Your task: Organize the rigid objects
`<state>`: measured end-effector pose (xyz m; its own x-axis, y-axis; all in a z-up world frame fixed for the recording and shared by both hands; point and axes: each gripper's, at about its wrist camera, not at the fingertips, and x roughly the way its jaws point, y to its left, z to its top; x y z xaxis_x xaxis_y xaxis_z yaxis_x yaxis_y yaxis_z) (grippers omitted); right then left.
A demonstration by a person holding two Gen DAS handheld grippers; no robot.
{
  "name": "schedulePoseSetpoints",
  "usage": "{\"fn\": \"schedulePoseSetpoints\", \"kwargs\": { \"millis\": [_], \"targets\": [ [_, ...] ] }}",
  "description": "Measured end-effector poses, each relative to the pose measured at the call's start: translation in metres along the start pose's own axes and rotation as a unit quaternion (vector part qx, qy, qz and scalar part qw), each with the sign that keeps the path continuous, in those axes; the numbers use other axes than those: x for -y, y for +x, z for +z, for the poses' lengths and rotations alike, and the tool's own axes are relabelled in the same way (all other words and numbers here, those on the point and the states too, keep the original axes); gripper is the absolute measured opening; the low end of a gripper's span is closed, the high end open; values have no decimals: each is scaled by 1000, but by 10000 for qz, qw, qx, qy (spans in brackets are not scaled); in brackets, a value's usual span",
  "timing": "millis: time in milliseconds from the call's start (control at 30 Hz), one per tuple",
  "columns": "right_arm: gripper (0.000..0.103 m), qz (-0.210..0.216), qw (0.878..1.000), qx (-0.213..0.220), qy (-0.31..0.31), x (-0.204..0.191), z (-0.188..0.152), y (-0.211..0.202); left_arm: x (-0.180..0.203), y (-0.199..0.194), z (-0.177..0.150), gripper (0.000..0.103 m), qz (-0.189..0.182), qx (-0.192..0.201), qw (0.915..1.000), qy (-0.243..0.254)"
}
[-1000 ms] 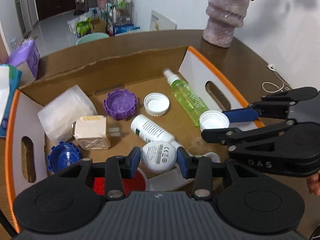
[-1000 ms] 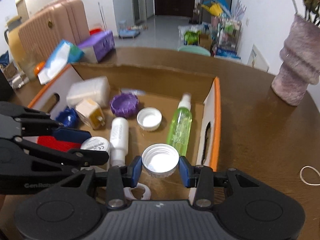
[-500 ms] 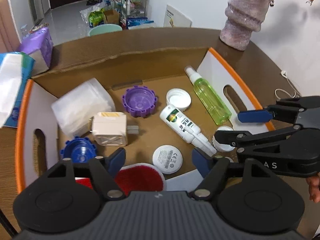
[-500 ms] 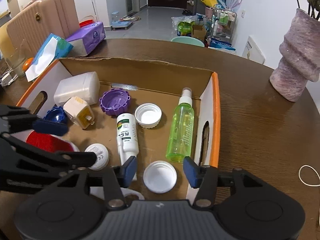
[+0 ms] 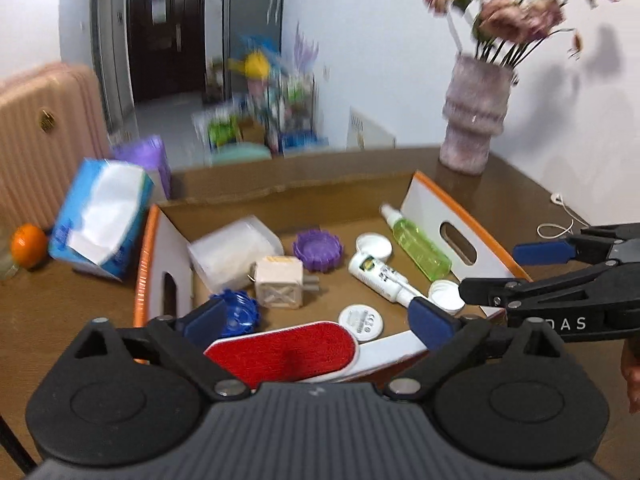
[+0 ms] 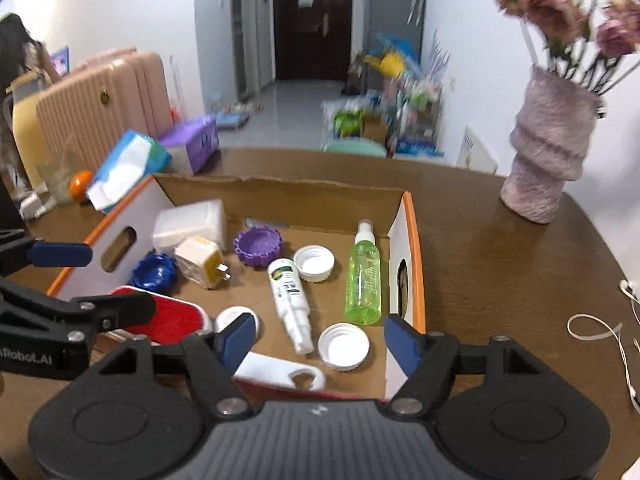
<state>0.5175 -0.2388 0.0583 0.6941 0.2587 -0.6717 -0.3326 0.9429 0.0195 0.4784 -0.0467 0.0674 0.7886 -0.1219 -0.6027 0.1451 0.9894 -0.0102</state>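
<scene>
Both sets of jaws stand spread wide and hold nothing. The left gripper [image 5: 316, 322] hangs over the near edge of the cardboard box [image 5: 460, 216], its blue pads flanking the red lint brush [image 5: 284, 350] that leans at the near wall. The right gripper [image 6: 320, 338] hovers at the box's near right corner, with one white cap [image 6: 344, 346] lying open side up on the box floor between its pads.

Counted in the box: two white caps open side up, the second one [image 6: 314, 263] farther in; one flat white round disc [image 5: 361, 322] with grey print, beside the brush; one white tube [image 6: 290, 300] lying flat in the middle; one green spray bottle [image 6: 363, 276] lying along the right wall; one purple toothed lid [image 6: 258, 246] and one blue toothed lid [image 6: 153, 272]; one cream plug adapter [image 6: 200, 262]; one translucent white container [image 6: 190, 222] in the far left corner.

Around the box, on the brown table [image 6: 500, 264]: two tissue packs, one blue [image 6: 128, 170] and one purple [image 6: 192, 148], one orange [image 6: 80, 184], one vase of dried flowers [image 6: 548, 164], and a white cable [image 6: 596, 328] at the right.
</scene>
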Motion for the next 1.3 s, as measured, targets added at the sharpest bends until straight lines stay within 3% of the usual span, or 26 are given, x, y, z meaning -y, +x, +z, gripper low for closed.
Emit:
{"fn": "schedulePoseSetpoints", "kwargs": {
  "millis": [133,533,867,1067,1300],
  "targets": [
    [78,-26,9985,495,217,-13,-29,-21,2,-25,-30,102,12,376,9992,91],
    [78,-102,9903,1258,589,-53,-123,-89,-4,-105,-131,103,126,814,9966,-11],
    [80,-387,9847,1460,875,-89,-234,-161,14,-198,-229,103,95,1550,9879,46],
    [87,-623,9830,1570,724,-123,-285,-211,20,-248,-279,103,60,1793,9837,143],
    [91,-683,9774,1712,1034,-157,-337,-259,24,-304,-326,103,157,2101,9771,283]
  ]
}}
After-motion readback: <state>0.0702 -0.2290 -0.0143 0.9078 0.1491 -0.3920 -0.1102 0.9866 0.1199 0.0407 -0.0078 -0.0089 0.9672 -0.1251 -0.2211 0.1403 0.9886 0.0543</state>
